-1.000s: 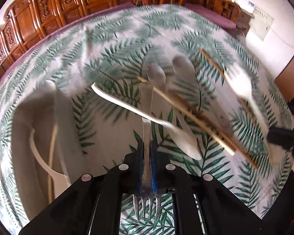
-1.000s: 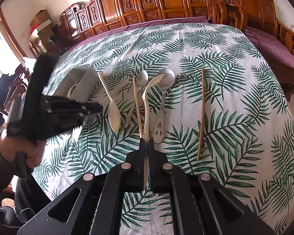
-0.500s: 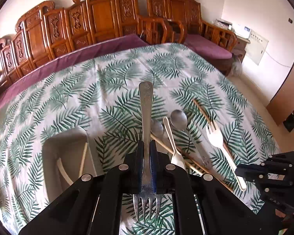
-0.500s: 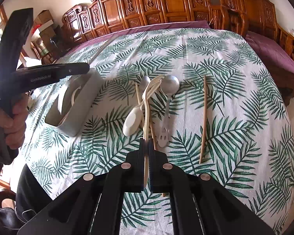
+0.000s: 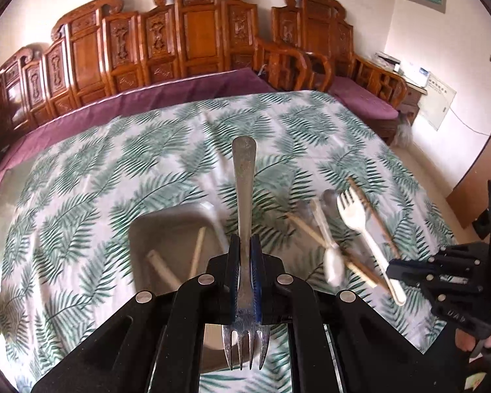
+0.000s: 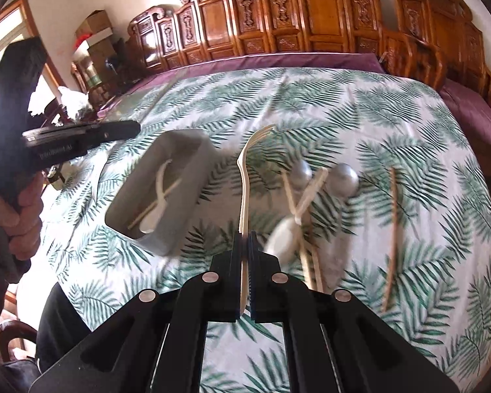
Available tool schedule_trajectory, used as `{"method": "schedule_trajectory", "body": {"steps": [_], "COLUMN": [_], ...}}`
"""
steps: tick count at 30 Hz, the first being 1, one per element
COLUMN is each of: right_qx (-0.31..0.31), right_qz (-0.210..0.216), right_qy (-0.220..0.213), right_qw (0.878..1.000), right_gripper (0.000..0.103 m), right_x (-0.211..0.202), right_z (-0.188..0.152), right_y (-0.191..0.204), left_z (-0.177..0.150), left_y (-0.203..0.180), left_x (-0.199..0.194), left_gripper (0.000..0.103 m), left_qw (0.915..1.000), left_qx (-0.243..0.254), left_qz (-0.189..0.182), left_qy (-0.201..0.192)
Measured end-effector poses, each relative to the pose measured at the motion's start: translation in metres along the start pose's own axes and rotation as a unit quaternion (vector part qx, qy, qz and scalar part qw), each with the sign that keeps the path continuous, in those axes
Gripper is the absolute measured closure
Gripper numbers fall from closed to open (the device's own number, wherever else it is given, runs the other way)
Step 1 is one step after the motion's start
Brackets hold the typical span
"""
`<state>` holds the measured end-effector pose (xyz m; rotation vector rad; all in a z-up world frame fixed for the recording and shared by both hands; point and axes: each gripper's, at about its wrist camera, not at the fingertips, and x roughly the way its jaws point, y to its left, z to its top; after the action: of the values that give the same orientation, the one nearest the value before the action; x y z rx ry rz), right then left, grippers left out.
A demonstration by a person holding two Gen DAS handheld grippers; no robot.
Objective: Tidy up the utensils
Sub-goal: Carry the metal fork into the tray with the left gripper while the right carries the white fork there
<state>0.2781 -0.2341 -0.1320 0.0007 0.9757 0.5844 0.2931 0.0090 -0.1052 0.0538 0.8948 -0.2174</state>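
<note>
Pinching the metal fork (image 5: 244,196) mid-handle — left gripper (image 5: 244,255) fingers (image 5: 234,262) clamped, tines behind.

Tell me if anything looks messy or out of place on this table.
Yes. Loose utensils lie crossed in a heap: a white spoon rests over chopsticks beside two metal spoons, and a single chopstick lies apart. Only the grey tray looks orderly.

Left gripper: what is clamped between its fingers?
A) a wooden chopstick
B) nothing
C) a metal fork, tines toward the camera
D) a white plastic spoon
C: the left gripper is shut on a metal fork, handle pointing away and tines near the lens.
</note>
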Motion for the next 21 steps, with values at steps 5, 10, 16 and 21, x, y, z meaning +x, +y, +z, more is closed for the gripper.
{"method": "schedule_trajectory", "body": {"steps": [5,10,16,21], "right_qx": [-0.016,-0.033,-0.045,-0.052], "right_qz": [0.012,0.018,0.019,0.02], "right_qy": [0.006,0.017,0.025,0.027], "right_qw": [1.0,0.999,0.998,0.998], "right_gripper": [0.099,0.099,0.099,0.099], "right_x": [0.018,0.033,0.047,0.052], "right_z": [0.013,0.021,0.031,0.04], "right_y": [0.03,0.055,0.075,0.089], "left_z": [-0.015,-0.025,-0.036,-0.04], "left_y": [0.034,0.056,0.069,0.073], "left_x": [0.008,0.019,0.034,0.046], "left_gripper": [0.097,0.097,0.097,0.096], "left_qw": [0.9996,0.9989,0.9982,0.9975], "left_qx": [-0.021,-0.036,-0.046,-0.049], "left_qz": [0.01,0.011,0.007,-0.004], "left_qy": [0.015,0.027,0.039,0.051]}}
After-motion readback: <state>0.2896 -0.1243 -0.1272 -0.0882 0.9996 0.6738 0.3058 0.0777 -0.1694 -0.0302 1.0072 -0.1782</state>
